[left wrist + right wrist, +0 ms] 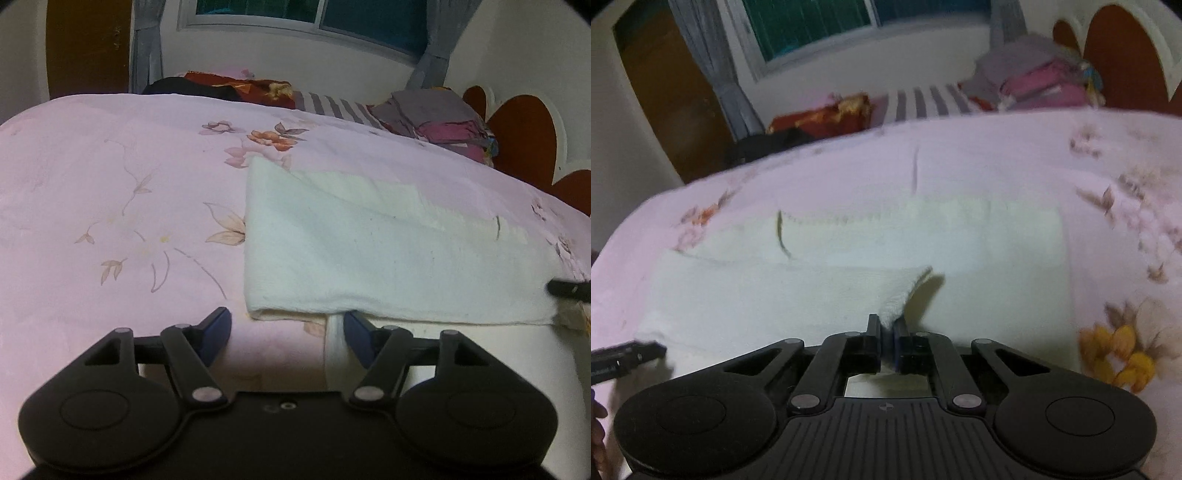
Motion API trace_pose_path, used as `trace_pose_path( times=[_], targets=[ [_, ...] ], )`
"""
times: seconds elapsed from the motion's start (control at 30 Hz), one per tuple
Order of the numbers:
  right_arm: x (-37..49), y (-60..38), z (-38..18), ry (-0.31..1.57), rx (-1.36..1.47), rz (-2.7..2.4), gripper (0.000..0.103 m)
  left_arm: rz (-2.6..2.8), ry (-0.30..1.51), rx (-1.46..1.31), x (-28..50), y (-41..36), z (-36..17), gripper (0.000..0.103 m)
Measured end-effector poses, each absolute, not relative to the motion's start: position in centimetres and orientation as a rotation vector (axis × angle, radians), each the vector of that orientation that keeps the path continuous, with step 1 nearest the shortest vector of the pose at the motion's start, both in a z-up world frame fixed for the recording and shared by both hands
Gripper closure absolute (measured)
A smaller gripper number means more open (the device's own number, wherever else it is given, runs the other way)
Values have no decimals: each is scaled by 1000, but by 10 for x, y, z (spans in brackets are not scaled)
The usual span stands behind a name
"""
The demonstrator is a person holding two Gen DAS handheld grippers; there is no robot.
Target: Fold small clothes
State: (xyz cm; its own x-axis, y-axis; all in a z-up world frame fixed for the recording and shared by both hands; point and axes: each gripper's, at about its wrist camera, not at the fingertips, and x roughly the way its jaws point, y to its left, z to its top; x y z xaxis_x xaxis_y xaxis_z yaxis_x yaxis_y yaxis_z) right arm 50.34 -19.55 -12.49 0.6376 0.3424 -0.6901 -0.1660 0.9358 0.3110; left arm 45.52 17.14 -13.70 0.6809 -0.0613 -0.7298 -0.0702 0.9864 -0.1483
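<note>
A white cloth [388, 251] lies folded on the pink flowered bedsheet [110, 192], its near fold running across the left wrist view. My left gripper [287, 325] stands open at the cloth's near left corner, and its pads touch nothing. In the right wrist view the same white cloth [831, 288] spreads ahead. My right gripper [887, 328] is shut on a pinched corner of it, which rises in a small peak between the pads. A dark fingertip of the other gripper [631, 350] shows at the left edge there.
A stack of folded clothes [439, 122] in grey and pink sits at the far right by the red headboard [524, 136]. A striped cloth [332, 105] and a red patterned bundle [240, 86] lie along the bed's far edge, under the window.
</note>
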Motion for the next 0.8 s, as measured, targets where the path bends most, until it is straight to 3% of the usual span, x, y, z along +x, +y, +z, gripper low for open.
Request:
trace_pose_path(
  times=[0.2, 0.8],
  targets=[
    [497, -233, -101, 719, 254, 179, 98, -14, 825, -143, 455, 172, -138, 38],
    [490, -254, -113, 780, 233, 135, 98, -17, 834, -149, 457, 175, -137, 39]
  ],
)
